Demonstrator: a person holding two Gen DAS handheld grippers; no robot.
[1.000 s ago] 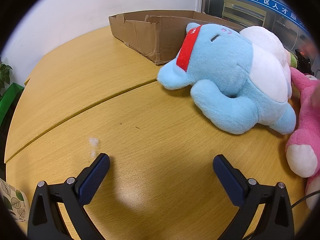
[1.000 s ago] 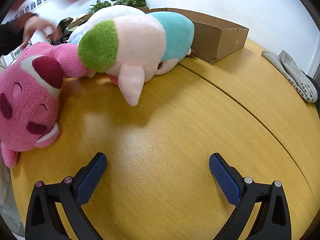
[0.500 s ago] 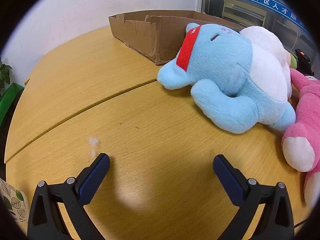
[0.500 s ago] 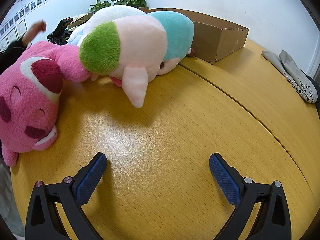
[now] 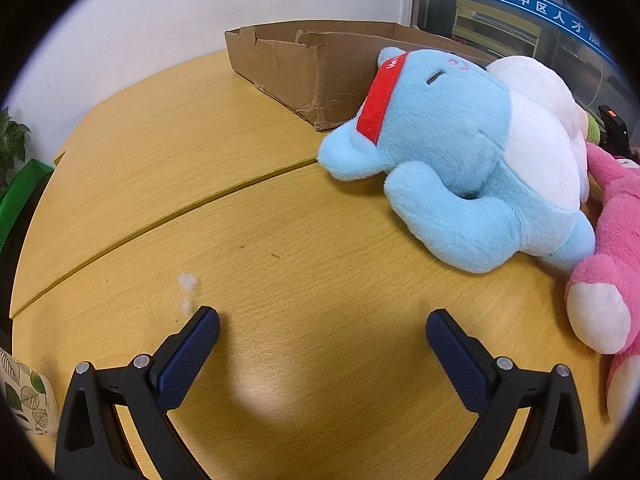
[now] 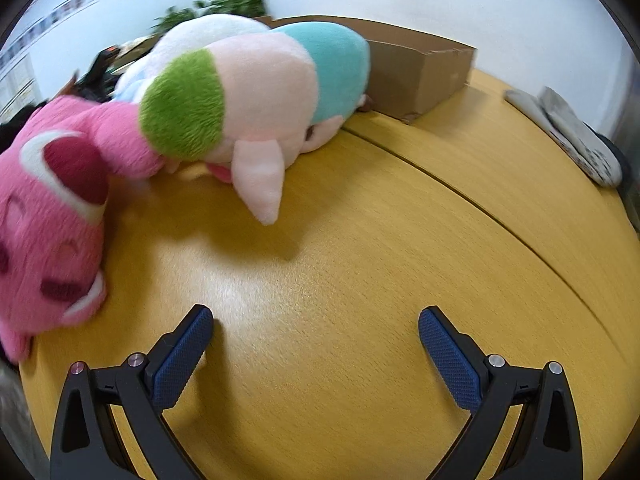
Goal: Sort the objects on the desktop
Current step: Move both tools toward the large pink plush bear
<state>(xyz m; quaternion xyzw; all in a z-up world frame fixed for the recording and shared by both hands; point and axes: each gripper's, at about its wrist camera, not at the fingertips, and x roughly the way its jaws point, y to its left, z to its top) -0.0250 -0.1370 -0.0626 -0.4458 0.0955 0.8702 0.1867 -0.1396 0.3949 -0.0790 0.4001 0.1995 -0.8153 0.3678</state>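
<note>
Both the left gripper [image 5: 322, 326] and right gripper [image 6: 316, 322] gape wide, empty; the blue plush [image 5: 452, 160] lies ahead-right of the left, the pink plush [image 6: 48, 208] left of the right.

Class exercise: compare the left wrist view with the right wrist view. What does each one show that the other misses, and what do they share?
Only the left wrist view shows the blue plush's face and red headband, the blue sign with white characters, and a small white fluff speck on the table.

Only the right wrist view shows the pastel plush with a green patch, the pink plush's face, and folded grey cloth at the table edge.

Both show the wooden table, the cardboard box, the pink plush, and an open, empty gripper: left gripper, right gripper.
</note>
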